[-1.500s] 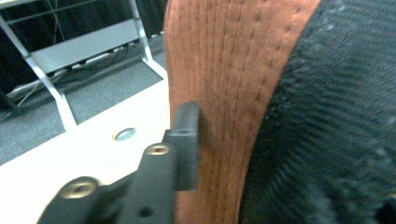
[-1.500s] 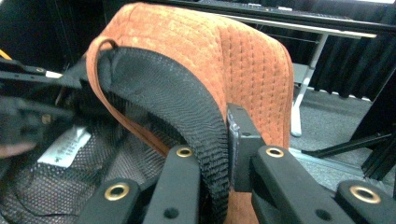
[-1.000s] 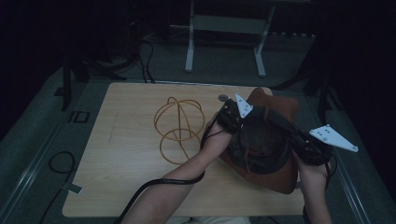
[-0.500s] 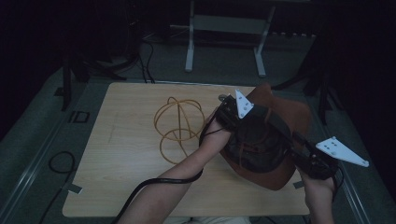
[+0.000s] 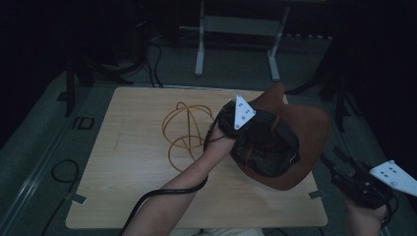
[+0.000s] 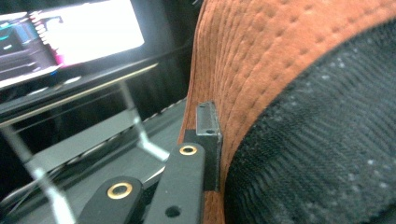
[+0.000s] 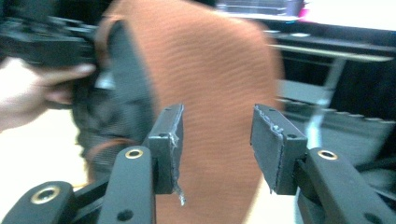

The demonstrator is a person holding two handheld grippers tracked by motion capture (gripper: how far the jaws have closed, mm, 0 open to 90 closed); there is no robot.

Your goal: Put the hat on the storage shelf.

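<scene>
Your left gripper [image 5: 235, 129] pinches the brown hat [image 5: 300, 132] up off the table [image 5: 133, 162] while your right gripper [image 7: 215, 140], jaws just opened and empty, hangs apart; setting it on the wire stand [image 5: 184, 130] remains.

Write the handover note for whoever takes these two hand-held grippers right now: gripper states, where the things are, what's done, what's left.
Left hand-held gripper: shut on the brim of the brown hat, holding it tilted above the table.
Right hand-held gripper: jaws have just been opening; they are apart with nothing pressed between them, off the table's right edge in the high view, the hat in front of it.
Wire stand: upright on the table, left of the hat, bare.
Done: hat lifted, right grip released.
Left: probably setting the hat on the stand; not yet started.
</scene>
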